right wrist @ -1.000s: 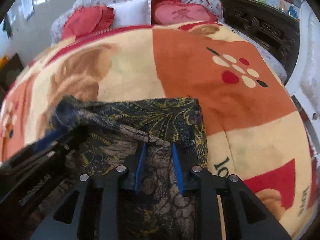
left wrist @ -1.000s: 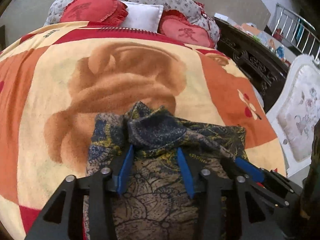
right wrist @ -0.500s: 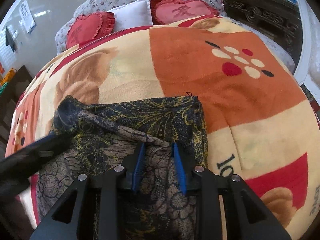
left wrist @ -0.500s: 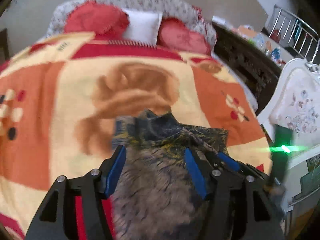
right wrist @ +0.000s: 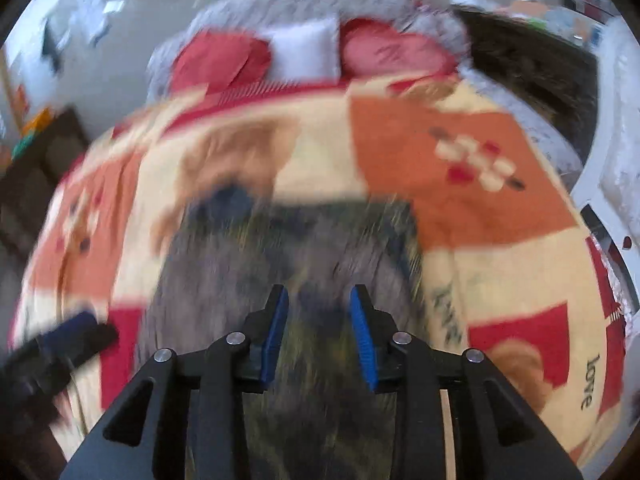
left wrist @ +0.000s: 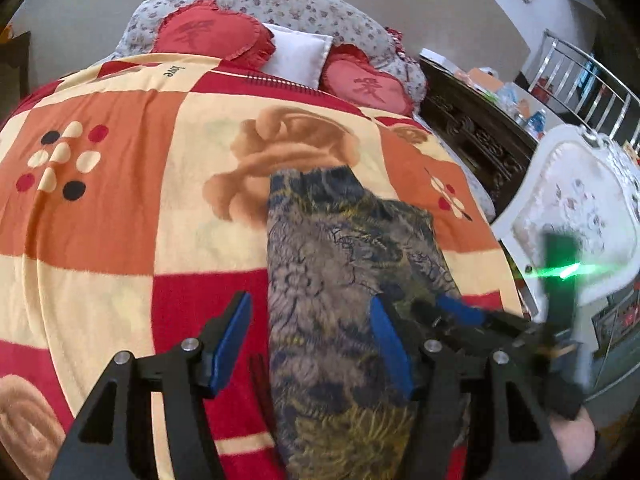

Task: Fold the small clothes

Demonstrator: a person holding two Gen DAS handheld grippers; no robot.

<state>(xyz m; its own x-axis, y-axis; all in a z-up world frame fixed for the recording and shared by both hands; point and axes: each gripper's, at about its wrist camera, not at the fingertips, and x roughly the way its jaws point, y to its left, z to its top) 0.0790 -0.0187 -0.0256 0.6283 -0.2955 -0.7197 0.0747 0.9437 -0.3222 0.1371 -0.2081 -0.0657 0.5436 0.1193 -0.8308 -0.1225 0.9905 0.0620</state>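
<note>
A dark floral garment (left wrist: 340,248), blue, grey and yellow, lies folded into a long strip on the patterned bed blanket (left wrist: 120,220). My left gripper (left wrist: 310,298) hovers open above the strip's near part, pads clear of the cloth. Just to its right is my right gripper (left wrist: 452,308), low over the garment's right edge. The right wrist view is blurred: the right gripper (right wrist: 319,291) has its jaws opening, with the garment (right wrist: 288,240) below and between them, not pinched. At that view's lower left the left gripper (right wrist: 76,328) shows as a dark blur.
Red heart pillows (left wrist: 208,36) and a white pillow (left wrist: 296,54) line the head of the bed. A dark carved cabinet (left wrist: 480,136) and a white upholstered chair (left wrist: 580,208) stand to the right. A person's hand (left wrist: 576,440) holds the right gripper.
Both grippers have pulled back and up from the garment's far fold. The left one widened and let go of the bunched cloth. The right jaws have spread off their fold. The garment now lies flatter.
</note>
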